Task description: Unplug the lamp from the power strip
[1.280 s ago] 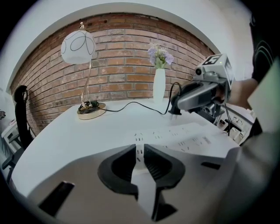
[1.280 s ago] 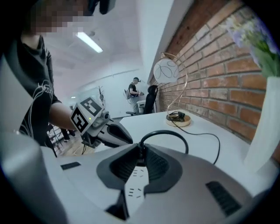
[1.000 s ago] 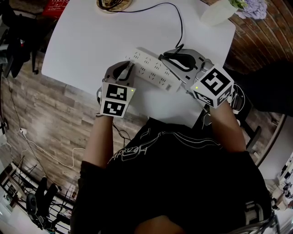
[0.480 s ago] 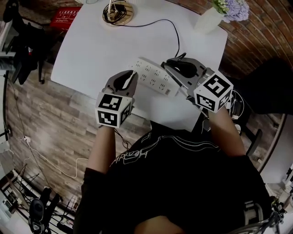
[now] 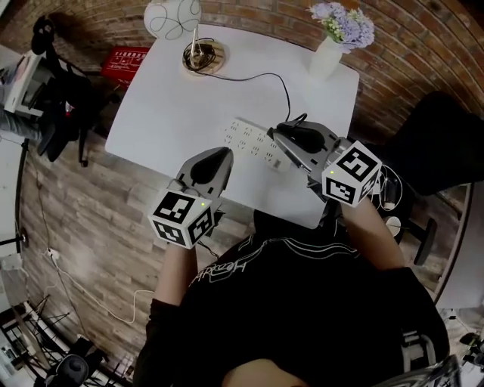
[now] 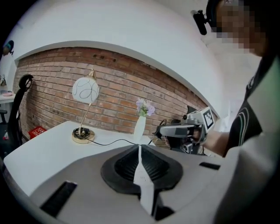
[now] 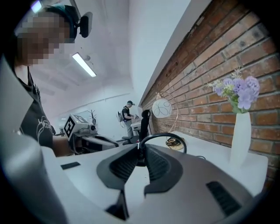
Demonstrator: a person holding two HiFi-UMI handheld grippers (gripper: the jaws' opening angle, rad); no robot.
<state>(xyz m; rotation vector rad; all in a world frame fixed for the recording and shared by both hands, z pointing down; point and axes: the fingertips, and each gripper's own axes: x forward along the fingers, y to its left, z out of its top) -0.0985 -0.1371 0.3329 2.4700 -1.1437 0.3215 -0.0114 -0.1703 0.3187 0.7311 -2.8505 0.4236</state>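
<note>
Right gripper view shows the lamp's black plug (image 7: 141, 156) pinched between the nearly closed jaws of the right gripper (image 7: 138, 147). Its cable (image 7: 164, 134) arches up out of the tips and drops away to the right. In the head view the cable runs from those tips across the white table (image 5: 162, 113) to the lamp (image 5: 172, 17), which stands well beyond both grippers at the table's far edge.

The white power strip (image 5: 249, 138) lies flat just beside the right gripper's tips and just ahead of the left gripper (image 5: 224, 153). Whether the plug's pins are clear of the sockets cannot be told.

The left gripper is apart from the strip, its jaws pressed together with nothing between them. A white vase (image 5: 325, 57) of purple flowers stands beyond the right gripper, near the brick wall (image 5: 408, 45).
</note>
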